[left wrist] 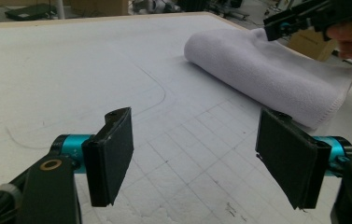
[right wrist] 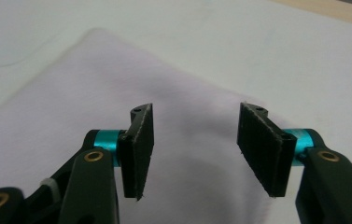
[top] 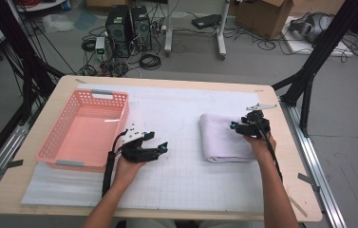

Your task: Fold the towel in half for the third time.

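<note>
Both grippers' fingers released: left gripper (top: pixel 163 148) over bare mat, right gripper (top: pixel 234 126) above folded towel (top: pixel 224 137) (far edge blurred).

Left gripper (top: pixel 160 148): jaws wide apart, nothing between them, pointing level toward the right.
Left forearm: enters from the bottom edge, angled up.
Right gripper (top: pixel 236 126): jaws parted, pads pressing on nothing, pointing left.
Right hand (top: pixel 261 142): wrapped around the handle.
</note>
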{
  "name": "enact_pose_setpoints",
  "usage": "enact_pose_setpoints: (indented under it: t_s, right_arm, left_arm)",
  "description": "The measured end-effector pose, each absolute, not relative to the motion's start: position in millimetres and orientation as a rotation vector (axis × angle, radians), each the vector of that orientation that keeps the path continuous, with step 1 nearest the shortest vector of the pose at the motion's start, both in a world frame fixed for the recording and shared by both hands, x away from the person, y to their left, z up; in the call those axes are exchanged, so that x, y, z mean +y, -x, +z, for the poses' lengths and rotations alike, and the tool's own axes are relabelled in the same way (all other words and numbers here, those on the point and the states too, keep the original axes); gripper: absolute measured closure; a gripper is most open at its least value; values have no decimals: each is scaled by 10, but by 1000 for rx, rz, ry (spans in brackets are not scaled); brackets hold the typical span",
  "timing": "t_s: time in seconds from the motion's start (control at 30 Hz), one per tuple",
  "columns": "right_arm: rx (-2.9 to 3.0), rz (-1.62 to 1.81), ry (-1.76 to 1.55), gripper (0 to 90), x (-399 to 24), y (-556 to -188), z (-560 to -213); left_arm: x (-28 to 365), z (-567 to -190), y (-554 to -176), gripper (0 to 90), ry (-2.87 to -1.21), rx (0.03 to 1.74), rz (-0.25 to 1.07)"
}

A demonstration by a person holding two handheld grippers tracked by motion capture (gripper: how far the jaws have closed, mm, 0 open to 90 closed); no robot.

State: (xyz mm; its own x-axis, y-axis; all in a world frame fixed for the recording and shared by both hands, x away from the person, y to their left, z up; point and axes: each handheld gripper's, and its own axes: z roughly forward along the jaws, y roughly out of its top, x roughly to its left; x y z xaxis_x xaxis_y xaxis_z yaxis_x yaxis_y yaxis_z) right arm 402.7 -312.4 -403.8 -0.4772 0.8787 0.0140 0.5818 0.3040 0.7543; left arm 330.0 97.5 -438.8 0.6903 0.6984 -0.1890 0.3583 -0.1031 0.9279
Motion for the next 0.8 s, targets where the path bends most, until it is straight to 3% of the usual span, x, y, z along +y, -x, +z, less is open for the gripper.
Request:
enact_pose_setpoints:
  t_s: [0.4,0.6,0.8]
  right_arm:
    - [2372,1004,-1099,454,-2715,-3369,-4258]
    - [2278,1130,-1154,437,-2920,-3176,-4217]
    - [2109,1084,-1228,381,-3422,-2889,-4079]
  left_arm:
    - [1019,-4366,-3312,260,-1711,876,371]
    - [1026,-4358,-3300,249,-1717,868,371]
    - [1028,-4349,-3290,249,-1718,843,389]
